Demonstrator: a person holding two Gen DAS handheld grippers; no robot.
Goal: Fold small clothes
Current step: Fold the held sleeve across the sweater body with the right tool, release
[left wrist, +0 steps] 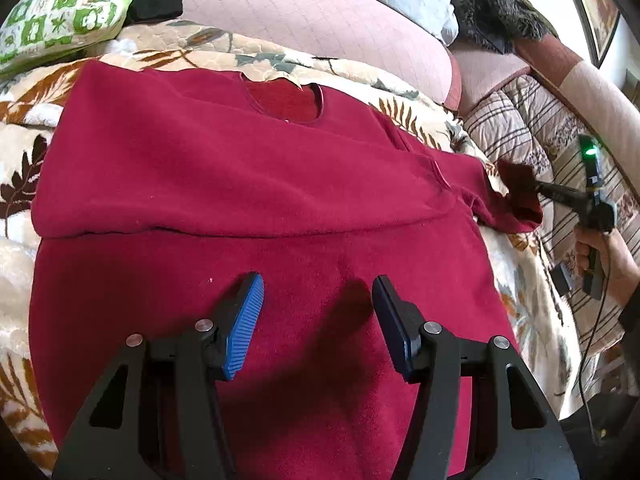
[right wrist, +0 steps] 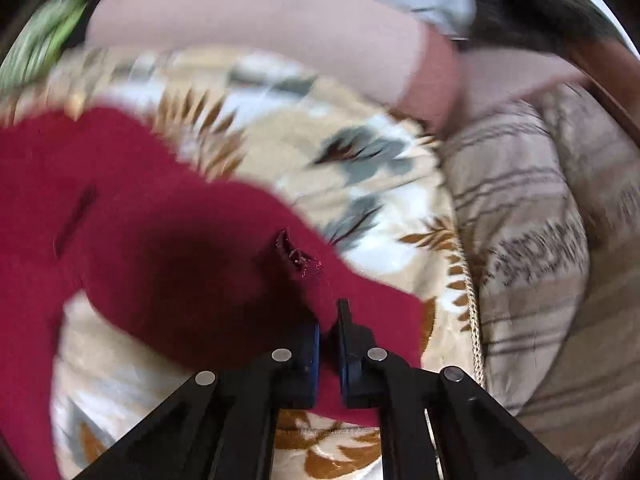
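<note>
A dark red fleece top (left wrist: 248, 184) lies spread on the leaf-patterned blanket, neckline (left wrist: 288, 100) at the far side, its left sleeve folded across the chest. My left gripper (left wrist: 318, 292) is open and empty, hovering over the lower body of the top. My right gripper (right wrist: 329, 320) is shut on the cuff end of the right sleeve (right wrist: 224, 248) and lifts it off the blanket; the right wrist view is motion-blurred. The right gripper also shows in the left wrist view (left wrist: 538, 190), at the sleeve's end on the right.
The leaf-patterned blanket (left wrist: 404, 108) covers the bed. A pink pillow (left wrist: 312, 12) lies behind, a green-and-white cushion (left wrist: 60, 12) at far left, a striped quilt (left wrist: 520, 120) at the right, and a dark furry item (left wrist: 496, 4) at back right.
</note>
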